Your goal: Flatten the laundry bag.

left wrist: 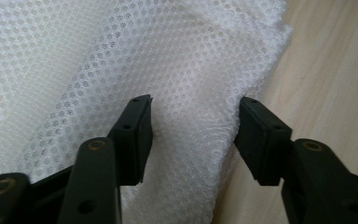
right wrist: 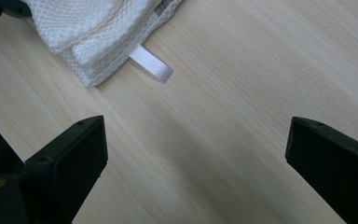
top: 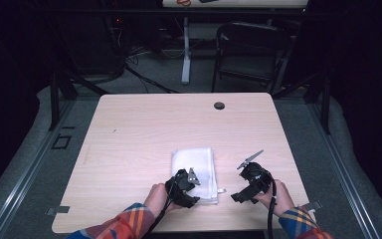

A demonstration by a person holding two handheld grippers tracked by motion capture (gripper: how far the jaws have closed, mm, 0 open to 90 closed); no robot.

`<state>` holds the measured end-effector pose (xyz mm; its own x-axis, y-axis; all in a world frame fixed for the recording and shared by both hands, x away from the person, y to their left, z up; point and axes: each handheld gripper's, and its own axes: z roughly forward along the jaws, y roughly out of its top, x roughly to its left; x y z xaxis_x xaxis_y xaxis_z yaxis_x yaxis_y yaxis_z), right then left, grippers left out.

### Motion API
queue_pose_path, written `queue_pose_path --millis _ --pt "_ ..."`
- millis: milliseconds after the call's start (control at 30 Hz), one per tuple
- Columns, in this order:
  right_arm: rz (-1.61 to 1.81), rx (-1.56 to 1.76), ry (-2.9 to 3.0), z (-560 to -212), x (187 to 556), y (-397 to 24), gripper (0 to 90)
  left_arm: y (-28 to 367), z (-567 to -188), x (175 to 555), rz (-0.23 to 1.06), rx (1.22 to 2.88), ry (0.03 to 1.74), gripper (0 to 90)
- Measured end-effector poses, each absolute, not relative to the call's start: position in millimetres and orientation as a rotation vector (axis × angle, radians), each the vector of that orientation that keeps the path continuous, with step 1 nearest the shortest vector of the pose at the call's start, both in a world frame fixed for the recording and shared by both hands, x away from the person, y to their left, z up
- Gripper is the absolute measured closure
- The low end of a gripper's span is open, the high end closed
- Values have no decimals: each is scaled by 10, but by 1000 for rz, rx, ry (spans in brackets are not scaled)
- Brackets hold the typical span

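Left gripper (left wrist: 193, 140) jaws half-spread, straddling folded mesh cloth (left wrist: 121, 56) edge for pinching; right gripper (right wrist: 196, 163) jaws wide, idle above tabletop (right wrist: 242, 93).

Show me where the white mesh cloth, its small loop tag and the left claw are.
white mesh cloth (top: 193, 163): high view, middle of the folded top.
loop tag (right wrist: 152, 66): right gripper view, flat band of the loop.
left claw (left wrist: 193, 140): left gripper view, midway between its tips.

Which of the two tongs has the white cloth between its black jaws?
The left tongs: a raised fold of the white mesh cloth sits between their jaws. The right tongs gape over bare wooden table.
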<state>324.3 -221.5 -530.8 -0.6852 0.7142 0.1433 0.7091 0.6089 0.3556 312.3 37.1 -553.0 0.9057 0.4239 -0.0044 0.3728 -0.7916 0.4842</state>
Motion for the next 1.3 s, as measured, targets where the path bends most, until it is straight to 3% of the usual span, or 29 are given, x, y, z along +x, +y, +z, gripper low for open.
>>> queue_pose_path --millis 433,700,733,767,800,833,900,1033,1300 --pt "623 1223 2810 -5313 3235 -2177 90 417 -5539 3154 165 2563 589 696" --pt "612 1161 2833 -5312 3229 -2072 209 433 -5538 3171 166 2545 597 800" --pt "616 1155 2830 -5315 3224 -2042 294 436 -5538 3170 164 2538 600 804" --pt "616 1155 2830 -5315 3224 -2042 294 436 -5538 3170 164 2538 600 806" --pt "626 1136 2839 -5314 3224 -2015 385 441 -5535 3173 163 2534 599 809" --pt "626 1136 2839 -5314 3224 -2015 385 441 -5535 3173 163 2534 599 811" --pt "652 1112 2837 -5318 3216 -1956 537 451 -5530 3180 162 2526 600 813" --pt "671 1065 2851 -5342 3216 -1842 718 467 -5522 3186 158 2513 603 817" --pt "714 996 2855 -5375 3260 -1636 883 490 -5503 3191 158 2496 602 820"
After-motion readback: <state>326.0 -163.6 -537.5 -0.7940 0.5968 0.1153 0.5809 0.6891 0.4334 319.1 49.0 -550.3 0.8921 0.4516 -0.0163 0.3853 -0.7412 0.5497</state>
